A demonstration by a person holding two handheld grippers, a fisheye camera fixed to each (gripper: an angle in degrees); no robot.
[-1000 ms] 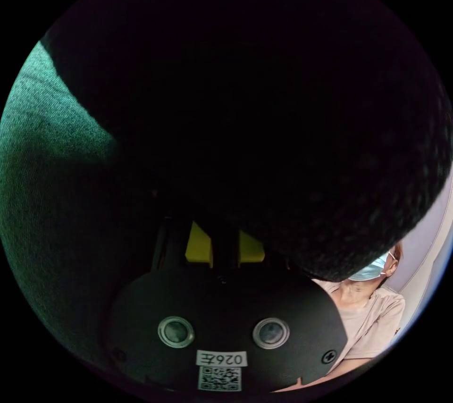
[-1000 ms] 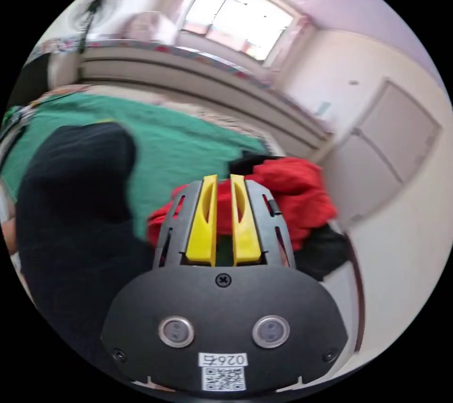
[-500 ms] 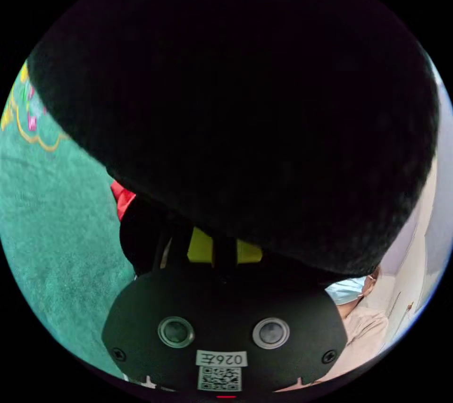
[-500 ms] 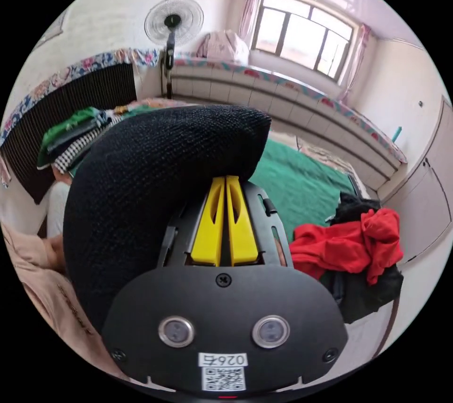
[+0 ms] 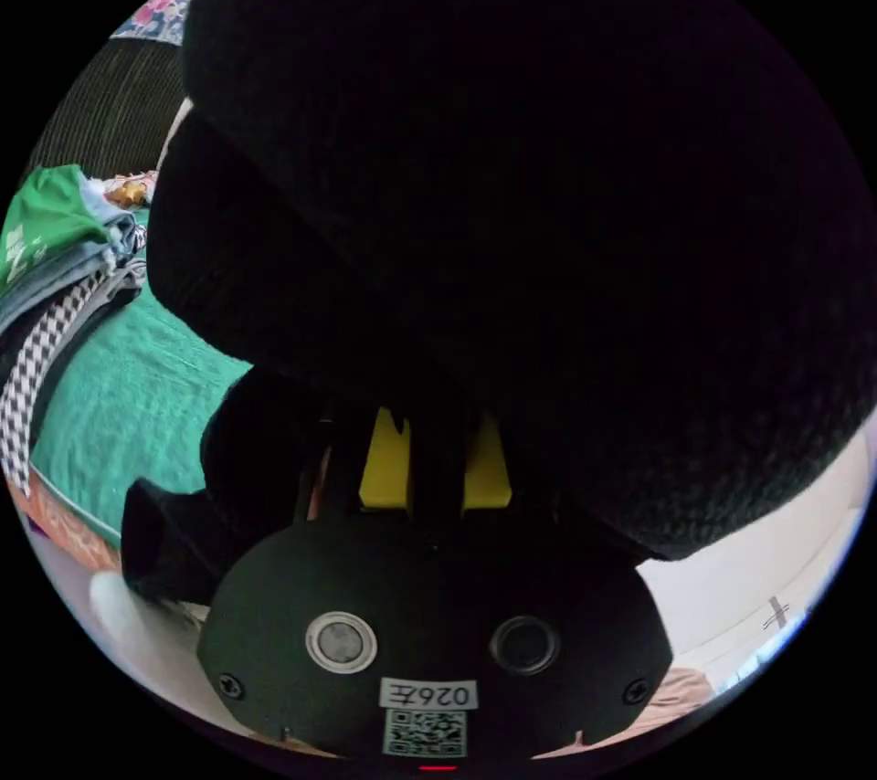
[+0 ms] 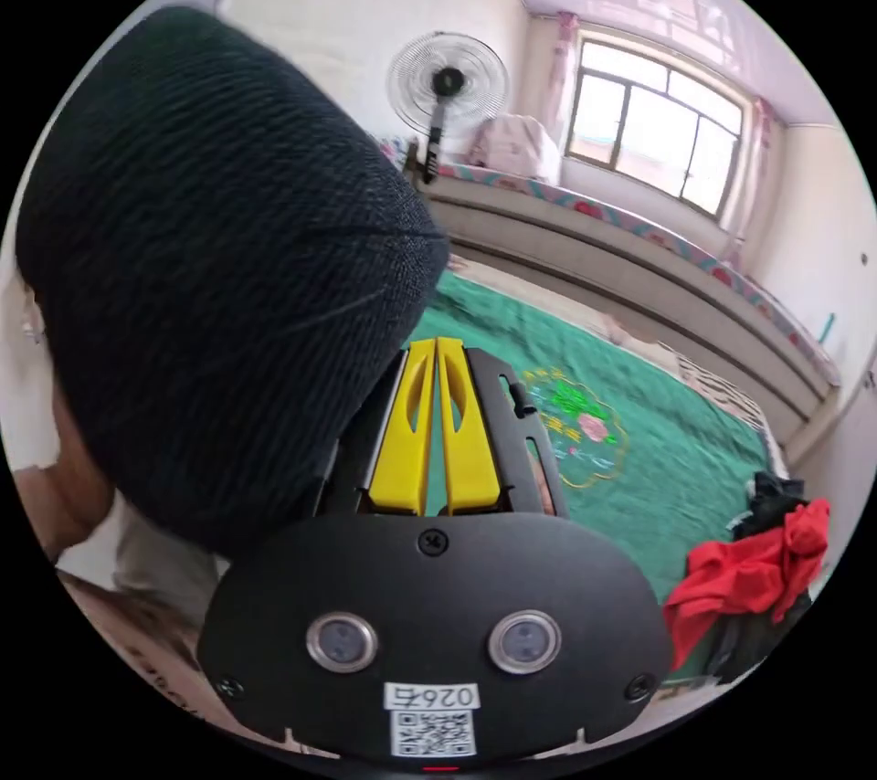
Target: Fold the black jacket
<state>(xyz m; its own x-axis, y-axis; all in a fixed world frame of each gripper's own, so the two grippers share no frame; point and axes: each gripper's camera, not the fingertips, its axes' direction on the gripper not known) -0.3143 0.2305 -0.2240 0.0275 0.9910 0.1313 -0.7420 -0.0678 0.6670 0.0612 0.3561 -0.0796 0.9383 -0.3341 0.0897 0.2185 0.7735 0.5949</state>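
Over the last second the whole scene swings in both views, which is the cameras moving with the hands: the green bedcover (image 6: 639, 451) drops lower in the right gripper view, and a stack of folded clothes (image 5: 55, 278) comes into the left gripper view. The black jacket (image 5: 548, 205) itself has risen off the bed; it now hangs in the air between the two grippers, a thick knitted bulk looming close to both lenses. I judge this as the lift-and-shake that comes before laying it flat, so folding proper has not begun.

Its direction is hard to read so close. In the right gripper view the bulk runs from the upper left of the picture down to the jaws, so the long axis seems to hang between the hands, but which end is the collar I cannot tell.

The left gripper (image 5: 434, 460) has black cloth running between its yellow jaws and clamps it. The right gripper (image 6: 437, 424) has its jaws pressed together, the jacket's edge at their tips; whether cloth is pinched there I cannot tell.

A red garment (image 6: 749, 570) lies heaped at the bed's far corner.
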